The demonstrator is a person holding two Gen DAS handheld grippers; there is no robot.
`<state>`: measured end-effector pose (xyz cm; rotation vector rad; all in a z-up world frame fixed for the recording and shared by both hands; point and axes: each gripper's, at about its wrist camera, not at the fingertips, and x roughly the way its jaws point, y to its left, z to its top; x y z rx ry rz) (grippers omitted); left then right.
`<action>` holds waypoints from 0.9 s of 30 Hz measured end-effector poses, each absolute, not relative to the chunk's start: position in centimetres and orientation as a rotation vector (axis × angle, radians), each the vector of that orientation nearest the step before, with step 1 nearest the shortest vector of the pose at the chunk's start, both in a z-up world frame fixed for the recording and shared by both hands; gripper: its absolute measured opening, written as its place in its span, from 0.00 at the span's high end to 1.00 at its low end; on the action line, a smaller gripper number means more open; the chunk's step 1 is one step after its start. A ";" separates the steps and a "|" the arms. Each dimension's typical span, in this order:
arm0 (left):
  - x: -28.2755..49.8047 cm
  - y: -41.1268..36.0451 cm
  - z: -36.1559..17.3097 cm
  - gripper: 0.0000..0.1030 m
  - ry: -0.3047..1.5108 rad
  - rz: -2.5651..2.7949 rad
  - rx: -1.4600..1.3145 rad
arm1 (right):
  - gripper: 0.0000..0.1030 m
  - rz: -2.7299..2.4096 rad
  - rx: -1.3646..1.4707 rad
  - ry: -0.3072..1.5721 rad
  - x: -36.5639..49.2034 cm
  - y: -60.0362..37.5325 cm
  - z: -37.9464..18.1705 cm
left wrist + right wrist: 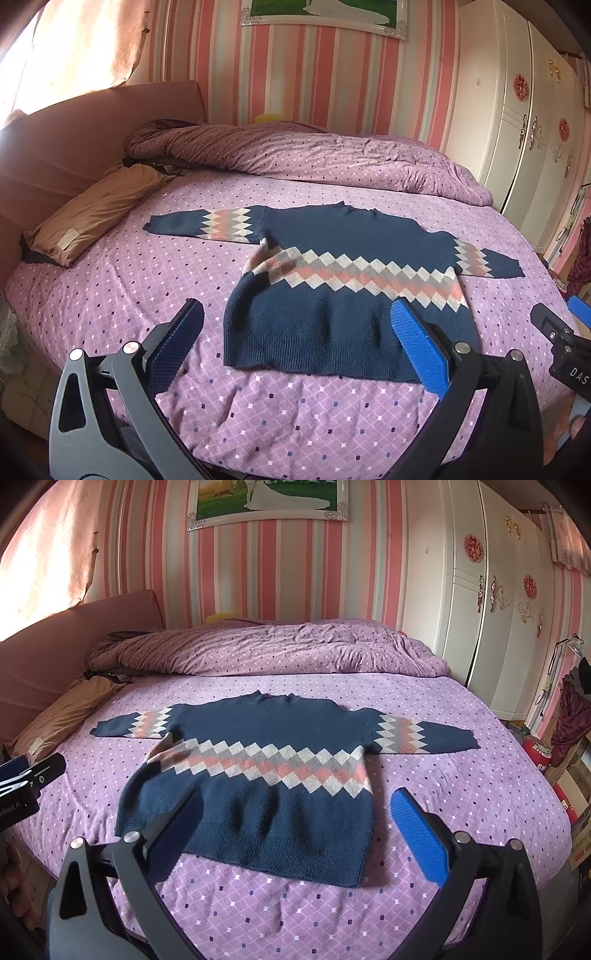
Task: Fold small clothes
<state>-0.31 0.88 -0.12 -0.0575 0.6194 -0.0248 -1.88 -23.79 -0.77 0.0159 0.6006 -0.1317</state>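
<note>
**Both grippers spread wide above the sweater's hem**

Your left gripper (297, 343) and right gripper (299, 827) hang with fingers apart, holding nothing. Your navy sweater (258, 775) lies flat on the purple bedsheet (461, 775), sleeves out, hem nearest you, collar toward the bunched quilt (277, 646).

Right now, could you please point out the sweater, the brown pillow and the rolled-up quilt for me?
sweater (258, 805): right wrist view, navy body below the diamond band.
brown pillow (96, 214): left wrist view, middle of its top.
rolled-up quilt (266, 648): right wrist view, middle of the roll.
</note>
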 end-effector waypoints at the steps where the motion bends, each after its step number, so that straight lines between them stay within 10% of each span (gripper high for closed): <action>1: -0.3 0.9 -0.1 0.03 0.618 -0.026 -0.056 | 0.02 -0.132 0.016 0.600 -1.9 -23.8 -0.8; 27: -0.2 1.1 0.0 0.03 0.625 -0.047 -0.066 | 0.02 -0.133 0.021 0.600 -2.1 -24.0 -0.8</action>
